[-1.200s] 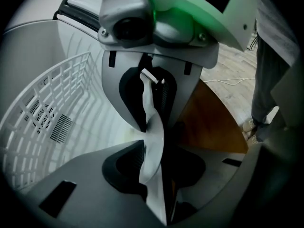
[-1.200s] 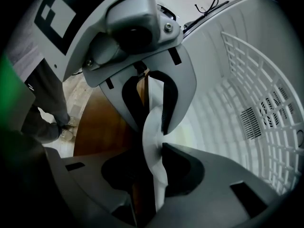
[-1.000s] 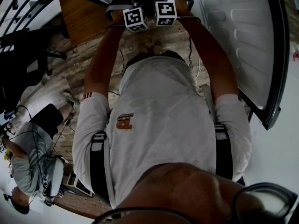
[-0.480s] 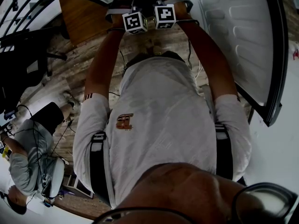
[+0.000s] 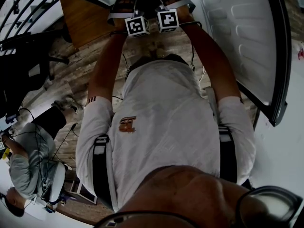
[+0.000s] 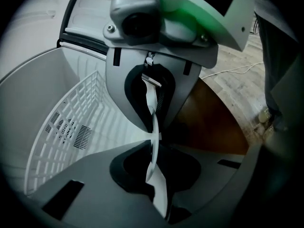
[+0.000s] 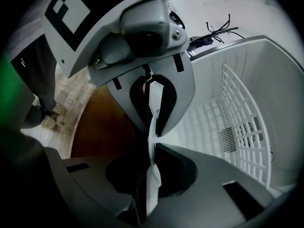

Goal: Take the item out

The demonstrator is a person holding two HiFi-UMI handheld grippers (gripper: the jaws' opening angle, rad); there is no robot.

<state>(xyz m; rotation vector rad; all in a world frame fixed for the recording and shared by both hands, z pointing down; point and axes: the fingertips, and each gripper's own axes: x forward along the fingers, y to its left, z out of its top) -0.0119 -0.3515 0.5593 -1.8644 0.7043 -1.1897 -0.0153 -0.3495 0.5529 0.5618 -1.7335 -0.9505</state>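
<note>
Two pinches, one white strip (image 6: 153, 110).
My left gripper (image 6: 154, 137) and right gripper (image 7: 152, 141), jaws just closing, clamp it, probably for a level lift.

Floor (image 5: 78, 80): pale, worn planks.
- Far right: white freezer (image 6: 28, 94) stands on it, lid (image 5: 242, 37) open.
- Brown board (image 5: 83, 15) just left of the freezer, meeting the planks. Flat or propped, can't tell.
- White cable (image 6: 235, 69) lies loose on the planks near the board.
- Black chair (image 5: 28, 65) on the left.
- Seated person (image 5: 31, 151) near left.
- Shoes (image 7: 50, 115) planted beside the board.
</note>
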